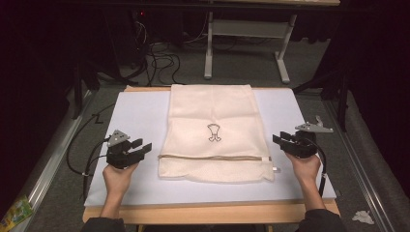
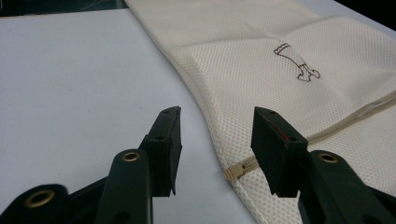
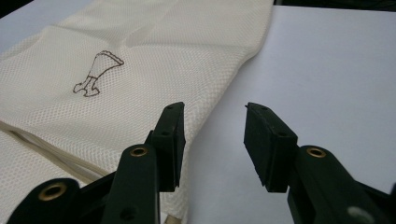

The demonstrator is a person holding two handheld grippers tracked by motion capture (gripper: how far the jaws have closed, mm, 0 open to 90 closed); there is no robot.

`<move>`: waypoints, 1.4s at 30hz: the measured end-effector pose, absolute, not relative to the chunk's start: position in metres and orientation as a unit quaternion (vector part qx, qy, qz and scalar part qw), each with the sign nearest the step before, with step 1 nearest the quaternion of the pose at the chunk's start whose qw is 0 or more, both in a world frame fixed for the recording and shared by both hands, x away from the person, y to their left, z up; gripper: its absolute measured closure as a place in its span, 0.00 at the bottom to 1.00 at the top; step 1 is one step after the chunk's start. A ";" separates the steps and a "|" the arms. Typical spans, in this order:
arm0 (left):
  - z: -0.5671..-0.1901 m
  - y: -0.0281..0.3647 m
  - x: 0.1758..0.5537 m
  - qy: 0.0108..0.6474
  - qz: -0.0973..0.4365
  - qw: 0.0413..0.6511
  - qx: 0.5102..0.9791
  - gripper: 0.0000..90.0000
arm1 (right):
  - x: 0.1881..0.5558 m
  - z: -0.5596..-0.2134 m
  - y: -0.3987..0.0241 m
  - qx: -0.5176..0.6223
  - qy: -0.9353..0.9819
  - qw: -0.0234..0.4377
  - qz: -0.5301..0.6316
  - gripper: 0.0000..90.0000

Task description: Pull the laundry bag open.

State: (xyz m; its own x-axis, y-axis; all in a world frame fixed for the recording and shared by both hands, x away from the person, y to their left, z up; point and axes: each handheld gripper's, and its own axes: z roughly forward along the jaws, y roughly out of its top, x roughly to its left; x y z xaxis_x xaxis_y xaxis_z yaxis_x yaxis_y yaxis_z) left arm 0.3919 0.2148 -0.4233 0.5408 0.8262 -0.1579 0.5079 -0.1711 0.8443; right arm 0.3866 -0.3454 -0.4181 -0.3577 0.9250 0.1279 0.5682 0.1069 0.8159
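Note:
A cream mesh laundry bag (image 1: 213,130) with a small dark embroidered mark (image 1: 213,133) lies flat on the white board (image 1: 138,116); a zipper line (image 1: 212,157) runs across its near end. My left gripper (image 1: 143,148) hovers just left of the bag's near left edge, open, nothing between its jaws. My right gripper (image 1: 278,139) hovers off the bag's right edge, open and empty. The left gripper view has the bag (image 2: 280,74) and zipper end (image 2: 236,171) ahead of the left gripper (image 2: 215,133). In the right gripper view the bag (image 3: 140,70) lies left of the right gripper (image 3: 214,128).
The white board rests on a wooden table (image 1: 208,212). Beyond the table stands a grey desk frame (image 1: 246,43) with cables (image 1: 162,60) on the floor. A crumpled white scrap (image 1: 362,216) lies at the lower right, a colourful packet (image 1: 14,212) at the lower left.

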 end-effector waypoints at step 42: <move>-0.457 0.259 0.406 0.526 0.182 0.437 0.707 0.53 | 0.376 -0.445 -0.392 0.577 0.677 0.222 0.400 0.65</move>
